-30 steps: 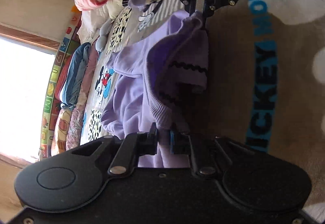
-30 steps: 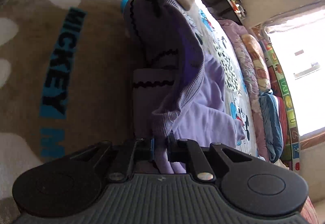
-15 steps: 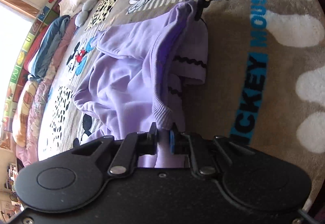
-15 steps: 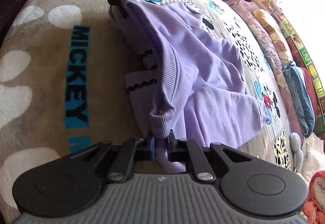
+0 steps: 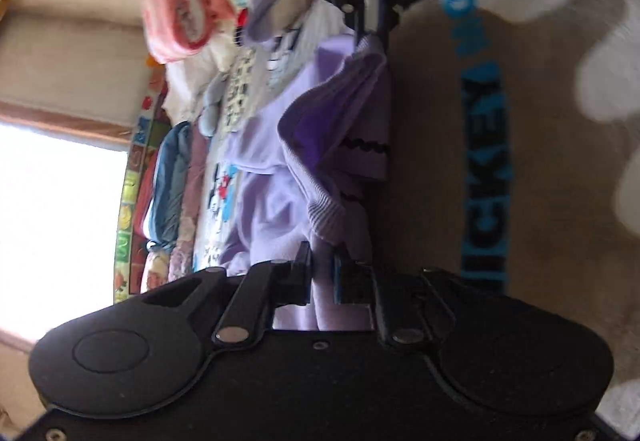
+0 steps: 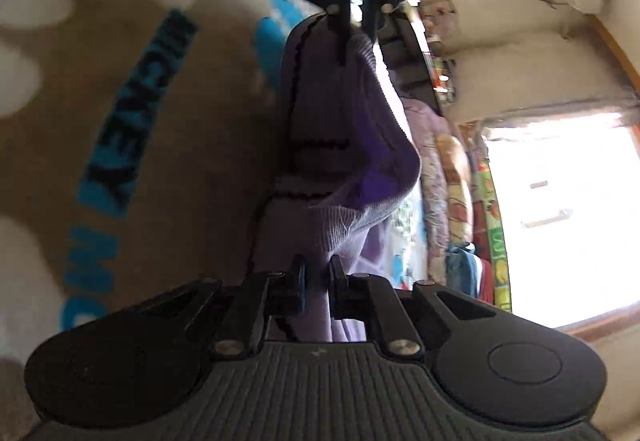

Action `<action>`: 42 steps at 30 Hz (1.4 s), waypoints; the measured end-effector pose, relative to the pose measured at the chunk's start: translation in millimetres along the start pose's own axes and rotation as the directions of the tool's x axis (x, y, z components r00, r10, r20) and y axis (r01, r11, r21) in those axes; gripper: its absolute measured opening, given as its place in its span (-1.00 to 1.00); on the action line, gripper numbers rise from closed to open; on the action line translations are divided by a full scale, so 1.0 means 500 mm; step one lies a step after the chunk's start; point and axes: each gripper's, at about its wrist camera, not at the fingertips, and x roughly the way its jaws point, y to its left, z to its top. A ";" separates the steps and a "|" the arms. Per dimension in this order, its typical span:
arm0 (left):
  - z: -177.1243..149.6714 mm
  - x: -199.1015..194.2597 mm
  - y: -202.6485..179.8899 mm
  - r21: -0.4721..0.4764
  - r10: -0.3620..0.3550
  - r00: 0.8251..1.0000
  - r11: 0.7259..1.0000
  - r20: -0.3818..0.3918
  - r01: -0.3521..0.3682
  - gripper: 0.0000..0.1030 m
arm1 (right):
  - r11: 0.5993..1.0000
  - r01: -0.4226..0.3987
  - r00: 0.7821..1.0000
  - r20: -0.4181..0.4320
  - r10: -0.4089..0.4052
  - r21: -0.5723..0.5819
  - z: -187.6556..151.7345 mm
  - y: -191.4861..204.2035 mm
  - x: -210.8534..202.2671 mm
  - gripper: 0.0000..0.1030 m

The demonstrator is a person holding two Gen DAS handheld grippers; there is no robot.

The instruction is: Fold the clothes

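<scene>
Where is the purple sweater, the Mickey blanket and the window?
purple sweater [image 5: 276, 201], left wrist view, on its pale body.
Mickey blanket [image 5: 486, 177], left wrist view, on the blue lettering.
window [image 6: 560, 217], right wrist view, on the bright pane.

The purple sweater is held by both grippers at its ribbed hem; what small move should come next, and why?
Probably carry the hem forward over the body. The left gripper and right gripper both pinch the purple sweater, whose hem is lifted above the Mickey Mouse blanket while the rest lies flat.

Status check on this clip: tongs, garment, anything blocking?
Left tongs shut on purple sweater hem. Right tongs shut on same hem. Sweater lifted off Mickey blanket. Nothing in the way.
</scene>
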 end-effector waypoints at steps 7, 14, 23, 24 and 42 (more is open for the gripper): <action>-0.016 -0.001 0.041 -0.186 -0.094 0.996 0.978 0.002 0.092 -0.84 | 0.986 -0.057 0.998 0.006 0.056 0.154 -0.016 -0.009 -0.029 -0.77; -0.037 0.042 0.177 -0.467 -0.093 0.995 0.882 -0.047 0.060 -0.82 | 0.836 -0.024 1.000 0.024 0.013 0.548 -0.015 -0.169 -0.006 -0.77; -0.061 0.135 0.300 -0.598 -0.057 0.981 0.799 -0.184 -0.066 -0.63 | 0.696 0.043 0.999 -0.021 -0.039 0.716 -0.060 -0.336 0.077 -0.77; -0.065 0.135 0.293 -0.612 -0.079 0.980 0.789 -0.185 -0.052 -0.56 | 0.685 0.028 1.000 -0.014 -0.026 0.728 -0.063 -0.347 0.088 -0.77; 0.036 -0.045 0.275 -0.714 -0.054 0.987 0.684 0.149 0.146 -0.32 | 0.628 -0.108 0.994 0.064 0.091 0.770 -0.066 -0.347 0.080 -0.77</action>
